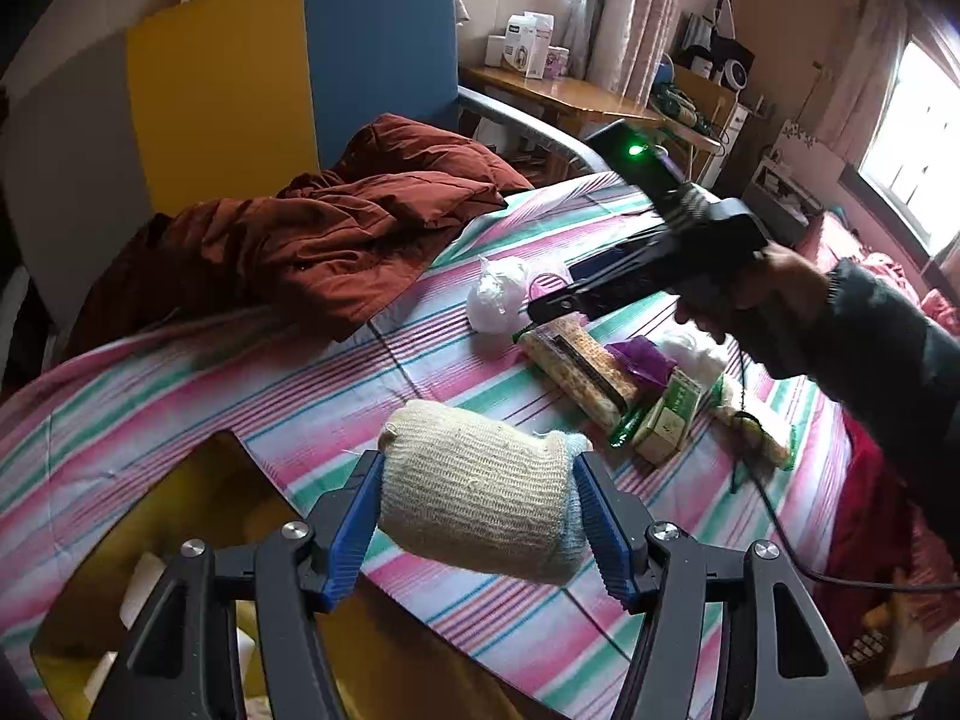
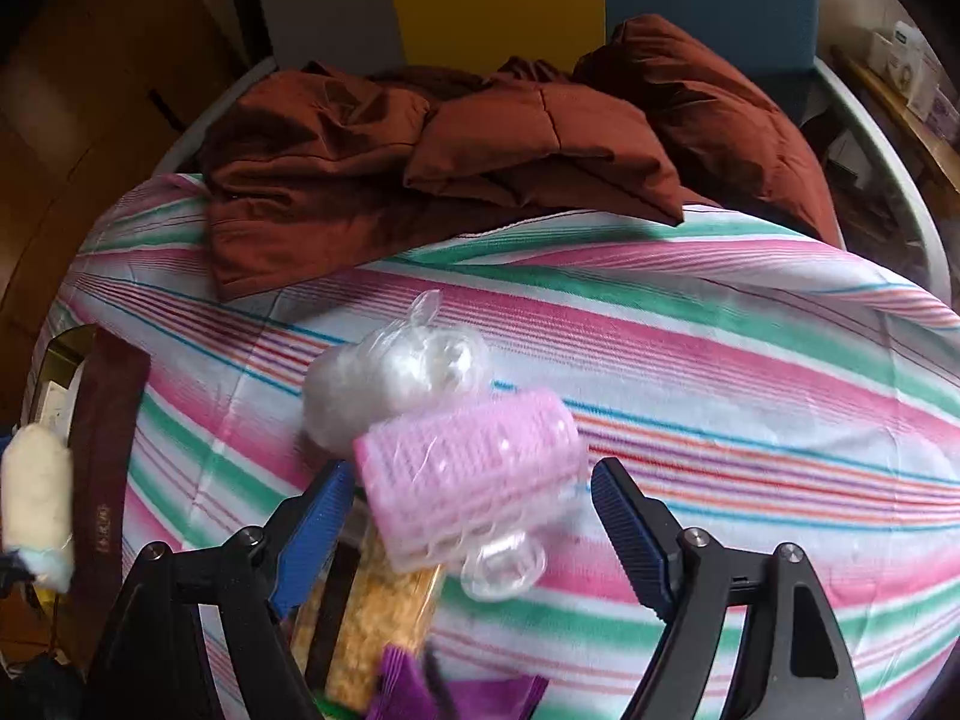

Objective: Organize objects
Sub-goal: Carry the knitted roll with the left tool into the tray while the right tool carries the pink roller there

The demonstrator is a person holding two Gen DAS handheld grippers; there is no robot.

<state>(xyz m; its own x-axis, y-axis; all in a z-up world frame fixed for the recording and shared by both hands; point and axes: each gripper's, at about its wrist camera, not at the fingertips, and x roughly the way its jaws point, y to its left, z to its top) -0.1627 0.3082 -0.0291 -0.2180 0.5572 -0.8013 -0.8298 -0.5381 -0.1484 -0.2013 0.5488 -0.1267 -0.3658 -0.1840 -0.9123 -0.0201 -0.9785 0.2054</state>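
Knitted cream roll point(image 1: 480, 489) is clamped in the left gripper point(image 1: 477, 516) for transfer; the right gripper point(image 2: 474, 534) is spread wide to straddle the pink roller point(image 2: 474, 480), as judged.

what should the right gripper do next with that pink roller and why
Probably lower a little and close on the pink roller. The right gripper has its jaws wide apart with the roller lying between them on the striped sheet, neither pad pressing it. The left gripper already holds the knitted roll, so the right one is free.
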